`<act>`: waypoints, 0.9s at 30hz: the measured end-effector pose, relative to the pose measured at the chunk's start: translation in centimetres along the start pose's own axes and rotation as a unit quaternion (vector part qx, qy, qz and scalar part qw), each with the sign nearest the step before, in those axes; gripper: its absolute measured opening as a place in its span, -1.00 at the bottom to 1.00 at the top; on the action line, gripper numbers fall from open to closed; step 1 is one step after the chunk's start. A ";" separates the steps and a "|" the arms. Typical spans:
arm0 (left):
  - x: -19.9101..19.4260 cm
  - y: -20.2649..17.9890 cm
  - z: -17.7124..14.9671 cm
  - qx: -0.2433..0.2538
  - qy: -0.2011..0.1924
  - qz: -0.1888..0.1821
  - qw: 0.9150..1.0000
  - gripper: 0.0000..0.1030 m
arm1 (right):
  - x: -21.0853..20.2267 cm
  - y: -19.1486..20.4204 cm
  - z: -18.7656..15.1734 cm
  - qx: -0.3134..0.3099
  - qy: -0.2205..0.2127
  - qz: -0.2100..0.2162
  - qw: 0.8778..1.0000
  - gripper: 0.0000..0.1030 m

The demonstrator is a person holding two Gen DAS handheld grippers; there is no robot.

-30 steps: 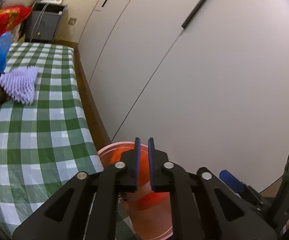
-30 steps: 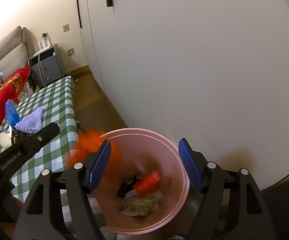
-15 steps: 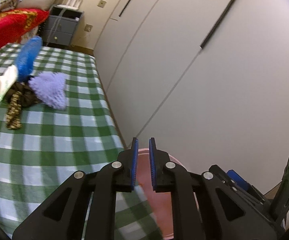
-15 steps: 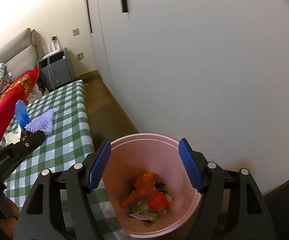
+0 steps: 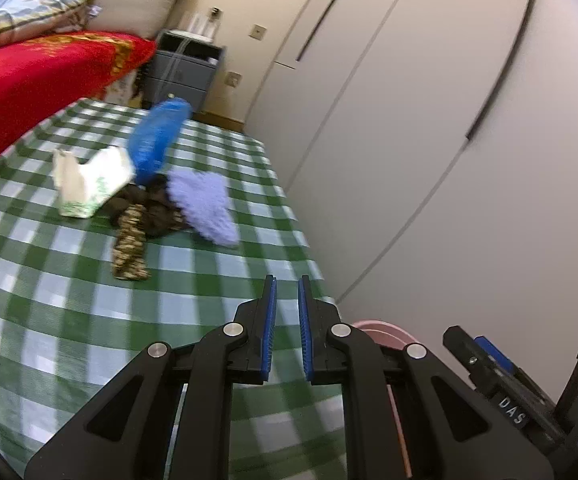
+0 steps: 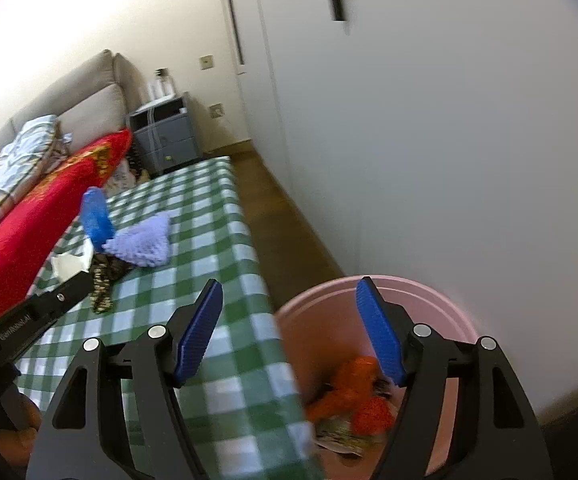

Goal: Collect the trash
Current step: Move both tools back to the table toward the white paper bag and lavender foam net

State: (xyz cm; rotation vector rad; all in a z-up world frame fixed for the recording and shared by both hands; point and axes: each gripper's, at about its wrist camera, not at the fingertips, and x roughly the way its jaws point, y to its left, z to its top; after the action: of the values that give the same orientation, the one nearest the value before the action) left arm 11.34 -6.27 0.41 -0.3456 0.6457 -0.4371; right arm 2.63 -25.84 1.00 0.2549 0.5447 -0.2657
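Note:
A pink bin (image 6: 441, 300) stands on the floor by the table's right edge; orange and red trash (image 6: 353, 392) lies in it. Its rim shows in the left wrist view (image 5: 381, 330). On the green checked tablecloth (image 5: 69, 320) lie a purple foam net (image 5: 205, 204), a blue bag (image 5: 157, 140), a white paper wrapper (image 5: 89, 184) and a dark patterned wrapper (image 5: 133, 244). My left gripper (image 5: 287, 296) is nearly shut and empty, over the table's near edge. My right gripper (image 6: 289, 300) is open and empty, above the table edge and bin.
White wardrobe doors (image 5: 429, 120) run along the right. A red blanket (image 5: 29, 80) and a sofa with bedding (image 6: 17, 148) are at the far left. A grey bedside cabinet (image 6: 165, 136) stands at the back. A strip of wooden floor (image 6: 289, 224) lies between table and wardrobe.
An orange piece of trash fell into the bin. Both grippers swung left, from over the bin toward the table; the trash pile now sits nearer the middle of the left wrist view.

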 end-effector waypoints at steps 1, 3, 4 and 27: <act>-0.1 0.5 0.1 -0.001 -0.003 0.009 1.000 -0.80 | 0.3 0.5 0.1 -0.003 -0.001 0.008 1.000 0.32; -0.2 1.6 0.3 -0.004 -0.009 0.028 1.000 -0.80 | 0.9 1.5 0.3 -0.008 -0.002 0.023 1.000 0.31; -0.3 2.1 0.4 -0.006 -0.011 0.034 0.999 -0.80 | 1.2 1.9 0.4 -0.011 -0.003 0.029 1.000 0.31; 0.5 11.2 3.6 -0.047 -0.046 0.204 0.977 -0.80 | 8.7 12.5 1.5 -0.073 0.017 0.153 0.985 -0.16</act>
State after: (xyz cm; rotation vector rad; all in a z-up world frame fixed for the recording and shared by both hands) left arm 17.18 3.64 -2.03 -0.3116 0.6284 0.0024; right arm 14.45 -16.18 -0.40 0.1979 0.5470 0.0774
